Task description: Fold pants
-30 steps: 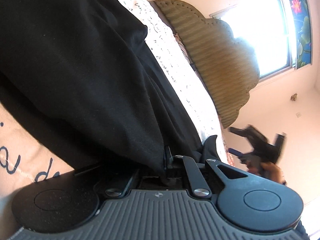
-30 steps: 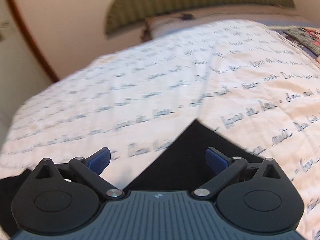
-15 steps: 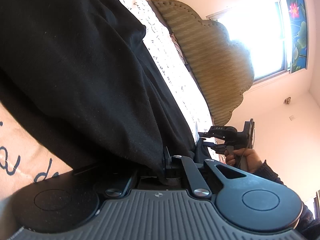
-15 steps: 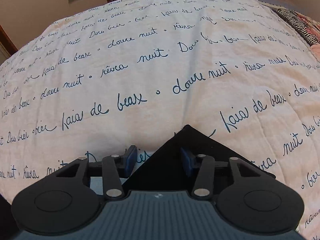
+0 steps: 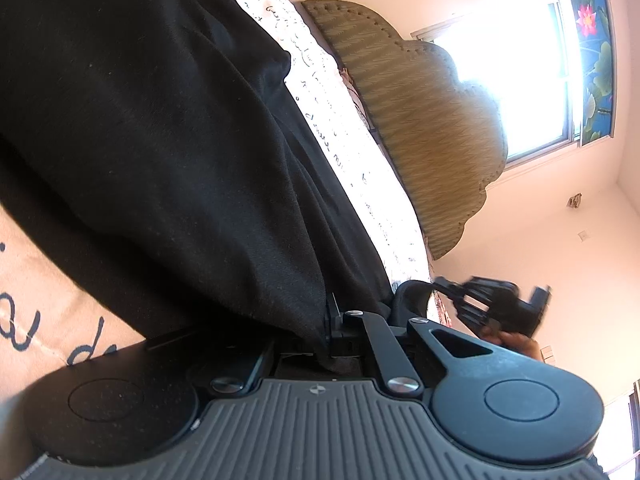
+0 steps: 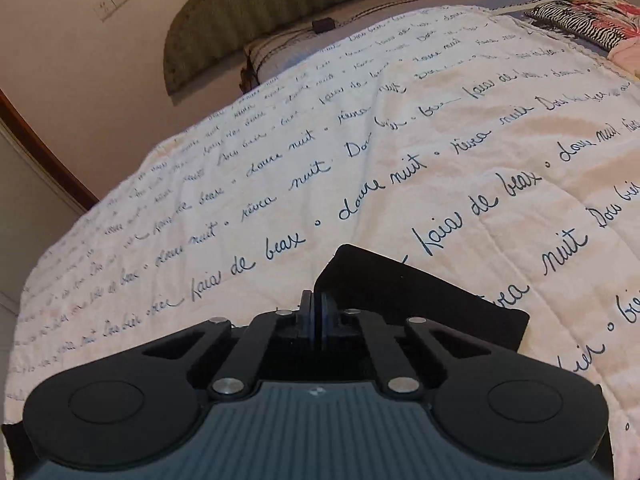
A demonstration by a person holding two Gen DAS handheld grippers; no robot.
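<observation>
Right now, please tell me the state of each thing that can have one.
left gripper: shut on the black pants, fabric lifted off the quilt.
right gripper: shut on a corner of the pants.
window: bright, blind raised.

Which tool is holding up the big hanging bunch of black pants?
The left tool: black pants drape from it. The right tool only pinches a flat corner.

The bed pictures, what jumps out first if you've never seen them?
The big black pants fill the left wrist view, bunched and pinched in the left claw. In the right wrist view, the right claw is shut on a pants corner, over a cream quilt covered in curly blue handwriting. A bright window glows behind the headboard.
</observation>
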